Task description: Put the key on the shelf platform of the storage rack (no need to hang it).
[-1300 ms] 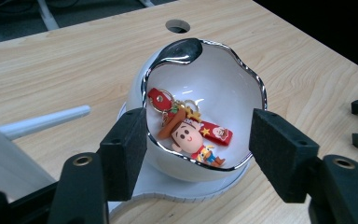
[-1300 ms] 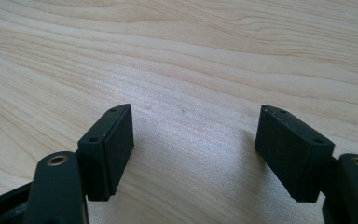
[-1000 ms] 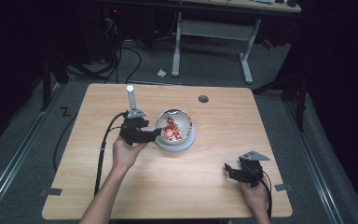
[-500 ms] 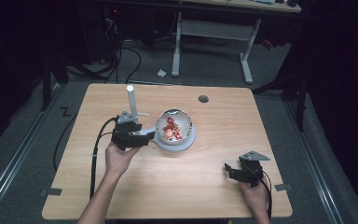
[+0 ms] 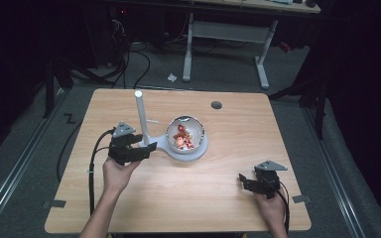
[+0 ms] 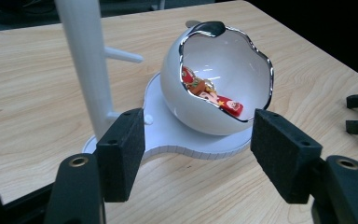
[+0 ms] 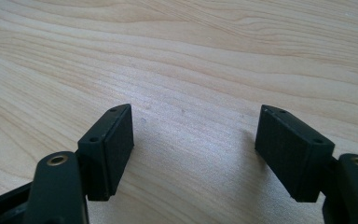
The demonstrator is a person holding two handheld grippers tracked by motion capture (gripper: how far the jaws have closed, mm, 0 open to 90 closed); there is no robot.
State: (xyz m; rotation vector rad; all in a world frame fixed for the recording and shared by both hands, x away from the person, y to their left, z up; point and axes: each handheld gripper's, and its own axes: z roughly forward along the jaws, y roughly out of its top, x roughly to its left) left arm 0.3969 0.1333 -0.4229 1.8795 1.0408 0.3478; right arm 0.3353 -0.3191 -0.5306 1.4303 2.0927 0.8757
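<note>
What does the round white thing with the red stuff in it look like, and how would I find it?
Look at the middle of the wooden table, where a flat white base holds a tall white post. Beside that post sits the white ball-shaped bowl. Its cut-out opening has a wavy, shiny silver rim, and little red trinkets lie inside.

My left claw (image 5: 146, 148) is black all over, with a grey three-cornered plate on top and a black cable trailing off its back. Its two fingers (image 6: 121, 156) end in thick, blocky black foam pads, each with small round holes along the edge, and a brass-coloured rivet sits in each arm below them. My right claw (image 5: 244, 181) is built the same: black body, grey plate, black cable, foam pads (image 7: 114, 144). My forearms are bare, no sleeves.
</note>
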